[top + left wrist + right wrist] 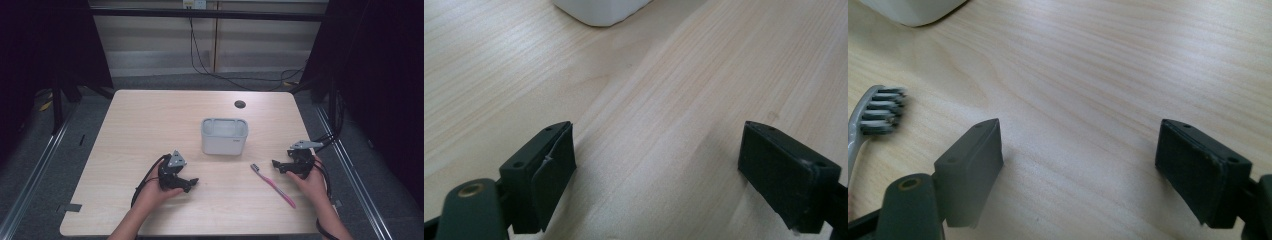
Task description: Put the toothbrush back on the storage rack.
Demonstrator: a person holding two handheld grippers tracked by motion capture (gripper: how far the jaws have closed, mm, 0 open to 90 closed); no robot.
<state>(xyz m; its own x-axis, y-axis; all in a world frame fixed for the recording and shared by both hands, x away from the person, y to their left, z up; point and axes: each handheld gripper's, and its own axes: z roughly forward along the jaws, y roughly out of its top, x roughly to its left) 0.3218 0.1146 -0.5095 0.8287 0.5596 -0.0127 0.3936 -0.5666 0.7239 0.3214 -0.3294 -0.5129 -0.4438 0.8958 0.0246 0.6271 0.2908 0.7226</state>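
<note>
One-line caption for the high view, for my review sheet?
Both open grippers, left and right, rest on the table beside a pink toothbrush and white bin.

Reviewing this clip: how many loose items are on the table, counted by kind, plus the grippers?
Toothbrush, pink handle, lying flat: 1
Container, white, open-topped: 1
Grippers, both open with nothing between the jaws: 2, left gripper and right gripper
Total: 4
</note>
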